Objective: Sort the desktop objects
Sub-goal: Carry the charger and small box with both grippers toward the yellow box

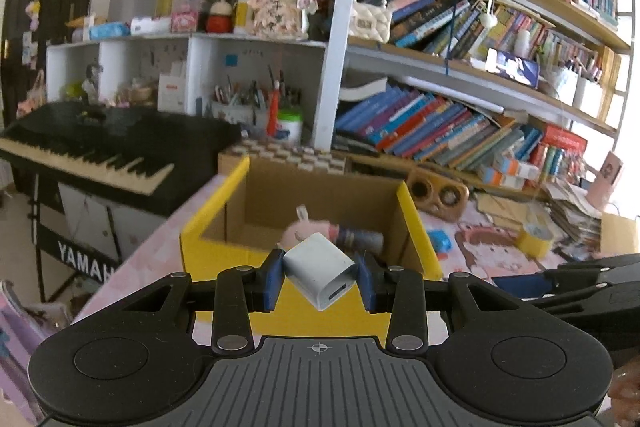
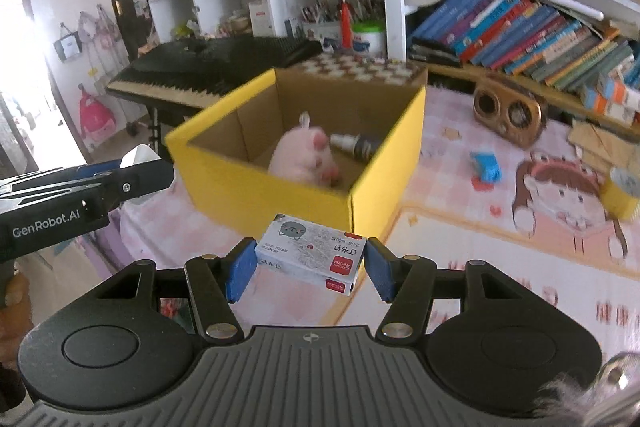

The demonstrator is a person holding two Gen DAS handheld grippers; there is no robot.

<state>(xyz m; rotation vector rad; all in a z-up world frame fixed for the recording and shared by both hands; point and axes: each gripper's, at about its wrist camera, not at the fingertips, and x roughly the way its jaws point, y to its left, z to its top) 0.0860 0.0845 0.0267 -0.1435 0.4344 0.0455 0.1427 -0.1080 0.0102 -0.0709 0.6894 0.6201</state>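
My left gripper (image 1: 320, 277) is shut on a white USB charger block (image 1: 318, 269), held just in front of the near wall of a yellow cardboard box (image 1: 228, 255). Inside the box lie a pink plush toy (image 1: 304, 229) and a small dark bottle (image 1: 360, 237). My right gripper (image 2: 310, 263) is shut on a small staples box (image 2: 312, 253) with a red label, held before the same yellow box (image 2: 256, 187), with the plush (image 2: 304, 157) and bottle (image 2: 360, 145) inside. The left gripper also shows at the left of the right wrist view (image 2: 132, 175).
The pink patterned table cover (image 2: 500, 267) carries a blue object (image 2: 486, 167), a yellow tape roll (image 2: 622, 189) and a brown wooden speaker (image 2: 508, 111). A black Yamaha keyboard (image 1: 100, 151) stands to the left. Bookshelves (image 1: 460, 123) and white cubbies fill the back.
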